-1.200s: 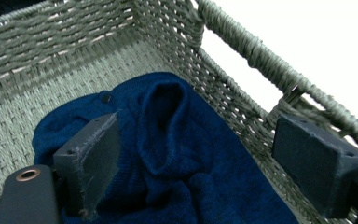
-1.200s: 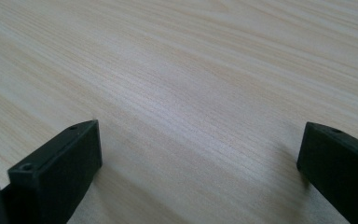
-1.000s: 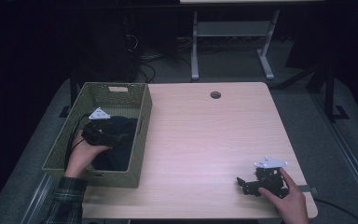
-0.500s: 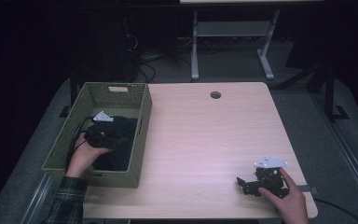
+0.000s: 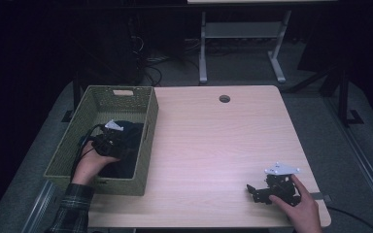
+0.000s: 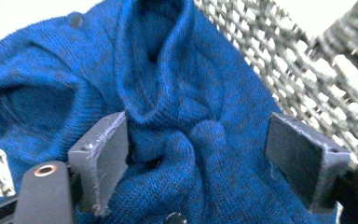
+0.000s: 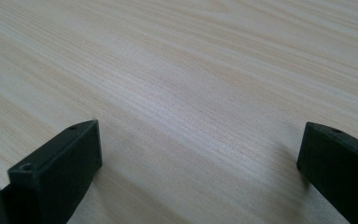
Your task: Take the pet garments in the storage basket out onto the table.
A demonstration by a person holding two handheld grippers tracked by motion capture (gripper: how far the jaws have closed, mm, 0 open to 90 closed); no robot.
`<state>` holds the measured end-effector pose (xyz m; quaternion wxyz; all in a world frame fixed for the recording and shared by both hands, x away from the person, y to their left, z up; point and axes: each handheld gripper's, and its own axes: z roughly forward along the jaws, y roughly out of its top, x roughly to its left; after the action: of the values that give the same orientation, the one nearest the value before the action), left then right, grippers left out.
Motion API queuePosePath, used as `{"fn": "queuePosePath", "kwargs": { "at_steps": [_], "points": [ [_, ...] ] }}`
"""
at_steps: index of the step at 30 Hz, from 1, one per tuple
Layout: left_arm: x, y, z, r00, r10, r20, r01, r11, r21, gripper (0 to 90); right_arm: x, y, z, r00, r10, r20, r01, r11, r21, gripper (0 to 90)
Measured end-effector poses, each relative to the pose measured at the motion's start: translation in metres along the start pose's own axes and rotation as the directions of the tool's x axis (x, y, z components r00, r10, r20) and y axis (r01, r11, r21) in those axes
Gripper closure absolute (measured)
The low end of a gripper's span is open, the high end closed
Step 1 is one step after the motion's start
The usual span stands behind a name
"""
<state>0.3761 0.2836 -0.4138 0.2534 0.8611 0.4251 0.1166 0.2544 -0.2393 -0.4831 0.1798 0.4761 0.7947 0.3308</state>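
Note:
A blue knitted garment [image 6: 177, 112] with dark buttons lies bunched inside a green woven basket [image 5: 141, 160] at the table's left side. My left gripper [image 5: 126, 145] is down in the basket, and its open jaws straddle a fold of the knit [image 6: 196, 154]. In the high view the garment [image 5: 131, 133] looks dark. My right gripper [image 5: 251, 191] rests low over the table near the front right corner. Its jaws stand wide open over bare wood [image 7: 200, 154], with nothing between them.
The pale wooden table [image 5: 213, 141] has a cable hole [image 5: 224, 98] near its far edge. The basket's woven wall [image 6: 298, 79] is close on the right of the left gripper. A white desk frame [image 5: 243, 34] stands on the dark floor beyond.
My left gripper has crept slightly forward and deeper into the garment in the basket. The right gripper has stayed put.

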Motion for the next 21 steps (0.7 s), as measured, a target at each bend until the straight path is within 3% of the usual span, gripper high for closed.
{"fn": "queuePosePath", "kwargs": {
  "at_steps": [14,21],
  "points": [
    [0.002,-0.002,0.012,0.9995,-0.031,-0.002,0.031,0.9939,0.106,26.0,0.0,0.0,0.0,1.0,0.0,0.0,0.0,1.0,0.0,0.0],
    [0.003,-0.002,0.014,0.9987,-0.051,0.005,0.05,0.9855,0.162,38.1,0.0,0.0,0.0,1.0,0.0,0.0,0.0,1.0,0.0,0.0]
  ]
}}
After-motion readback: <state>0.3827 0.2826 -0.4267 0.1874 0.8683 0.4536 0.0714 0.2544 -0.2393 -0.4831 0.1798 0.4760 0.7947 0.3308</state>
